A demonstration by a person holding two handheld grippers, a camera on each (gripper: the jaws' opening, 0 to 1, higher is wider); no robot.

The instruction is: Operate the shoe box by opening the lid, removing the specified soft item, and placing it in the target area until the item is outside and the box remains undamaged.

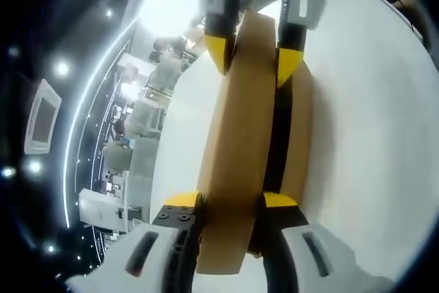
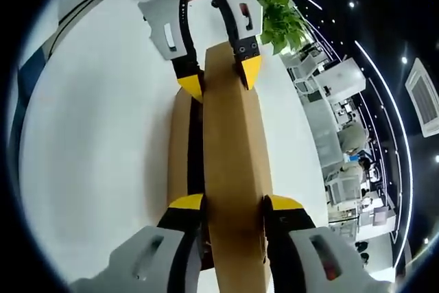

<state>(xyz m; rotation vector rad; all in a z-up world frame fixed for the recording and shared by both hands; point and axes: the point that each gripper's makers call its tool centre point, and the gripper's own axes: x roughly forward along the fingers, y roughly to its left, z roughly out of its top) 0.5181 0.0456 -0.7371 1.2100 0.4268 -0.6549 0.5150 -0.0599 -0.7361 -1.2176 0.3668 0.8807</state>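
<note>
On the white table [image 2: 89,142], the shoe box [image 2: 180,149] lies with its brown lid [image 2: 233,156] lifted edge-on above it. At opposite ends of that lid, the left gripper [image 1: 230,200] and right gripper [image 2: 233,204] each clamp its edge between yellow tips. Raising both ends evenly should keep the cardboard from twisting or tearing.

Open-plan office (desks [image 2: 343,135], ceiling lights [image 1: 62,68])

The lid [image 1: 236,149] stands lifted over the box [image 1: 300,135] on the table [image 1: 370,142], a gripper [image 1: 228,200] at its near end, another [image 1: 255,56] at its far end.
</note>
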